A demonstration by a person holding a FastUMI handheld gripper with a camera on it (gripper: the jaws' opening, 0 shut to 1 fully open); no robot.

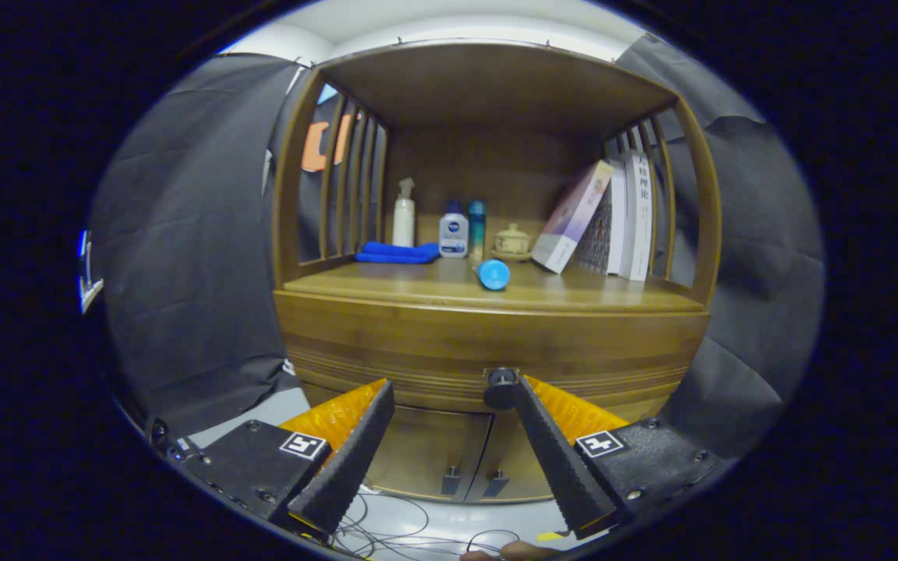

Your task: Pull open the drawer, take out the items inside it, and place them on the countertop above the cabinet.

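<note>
Gripper (443, 389) fingers spread — drawer (488, 354) shut, its knob (501, 379) touching the right fingertip's inner side. Fits reaching to pull, or just pushed closed; blue cylinder (493, 274) lies beyond on countertop (387, 282).

The brown wooden drawer (488, 347) is shut, its front flat under the counter (418, 290). Its small dark round knob (501, 379) sits in the middle of the front. The hand-held gripper (449, 389) is open, and the knob touches the finger at 3 o'clock.
</note>
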